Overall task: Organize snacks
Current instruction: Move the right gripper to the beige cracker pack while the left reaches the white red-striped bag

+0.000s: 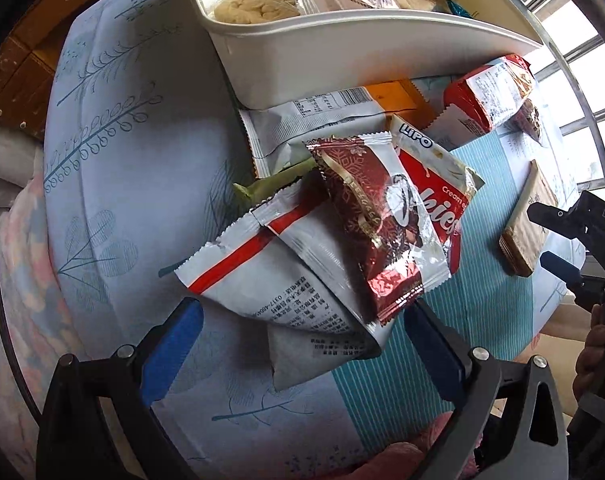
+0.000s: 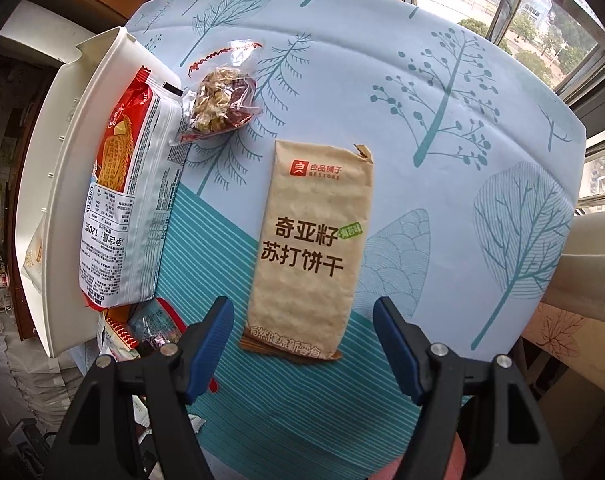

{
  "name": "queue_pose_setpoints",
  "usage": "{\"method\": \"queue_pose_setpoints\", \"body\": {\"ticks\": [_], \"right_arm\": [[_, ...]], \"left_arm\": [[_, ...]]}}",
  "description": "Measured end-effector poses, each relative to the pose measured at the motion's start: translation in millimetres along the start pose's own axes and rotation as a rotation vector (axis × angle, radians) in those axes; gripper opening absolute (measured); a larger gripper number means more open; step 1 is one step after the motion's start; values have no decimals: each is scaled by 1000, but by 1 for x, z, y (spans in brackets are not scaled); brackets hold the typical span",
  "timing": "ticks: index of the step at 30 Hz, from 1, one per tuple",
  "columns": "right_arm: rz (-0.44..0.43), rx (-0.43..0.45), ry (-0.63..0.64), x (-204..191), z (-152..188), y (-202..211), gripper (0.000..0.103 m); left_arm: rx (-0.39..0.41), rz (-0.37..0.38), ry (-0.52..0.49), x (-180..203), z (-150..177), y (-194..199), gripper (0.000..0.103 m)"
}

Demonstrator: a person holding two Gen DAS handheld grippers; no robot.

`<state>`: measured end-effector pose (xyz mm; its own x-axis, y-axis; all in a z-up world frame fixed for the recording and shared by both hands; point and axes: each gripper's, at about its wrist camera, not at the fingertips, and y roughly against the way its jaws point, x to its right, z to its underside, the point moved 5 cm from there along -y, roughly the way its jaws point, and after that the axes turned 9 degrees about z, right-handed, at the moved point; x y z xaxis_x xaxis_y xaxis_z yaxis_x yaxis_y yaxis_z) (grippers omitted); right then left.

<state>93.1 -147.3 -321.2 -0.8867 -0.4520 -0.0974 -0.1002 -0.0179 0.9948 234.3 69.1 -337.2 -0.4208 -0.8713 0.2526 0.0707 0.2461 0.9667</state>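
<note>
In the left wrist view a heap of snack packets lies on the tree-print tablecloth (image 1: pixel 134 184). It holds a white packet with a red stripe (image 1: pixel 286 280), a red foil packet (image 1: pixel 366 224) and a Lipo cookie packet (image 1: pixel 434 176). My left gripper (image 1: pixel 302 328) hangs open right over the heap, with the white packet's lower corner between its blue pads (image 1: pixel 174 340), which do not press on it. In the right wrist view a brown cracker packet (image 2: pixel 314 240) lies flat. My right gripper (image 2: pixel 304 340) is open and straddles the packet's near end without touching it.
A white tray (image 1: pixel 342 56) with wrapped cakes stands behind the heap, over a white packet (image 1: pixel 302 128). A red-and-white biscuit bag (image 2: pixel 130 200) leans against the tray's wall (image 2: pixel 70 200), beside a clear nut packet (image 2: pixel 222 100). The table edge and windows lie beyond.
</note>
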Motion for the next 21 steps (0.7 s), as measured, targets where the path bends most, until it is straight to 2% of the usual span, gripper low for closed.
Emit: {"method": "queue_pose_setpoints", "body": {"ticks": [4, 7, 10, 15, 21], "right_arm": [[34, 0, 21, -10, -6, -4, 72], [56, -6, 29, -18, -13, -9, 64], [74, -14, 34, -23, -21, -16, 63], [107, -5, 64, -36, -34, -22, 60], [123, 1, 92, -47, -44, -25, 58]], "left_arm": [[-11, 11, 20, -3, -5, -5, 100], [-19, 17, 26, -5, -8, -10, 100], [-24, 30, 36, -8, -11, -14, 96], [-33, 61, 58, -6, -16, -21, 85], [-29, 66, 72, -3, -15, -25, 80]]}}
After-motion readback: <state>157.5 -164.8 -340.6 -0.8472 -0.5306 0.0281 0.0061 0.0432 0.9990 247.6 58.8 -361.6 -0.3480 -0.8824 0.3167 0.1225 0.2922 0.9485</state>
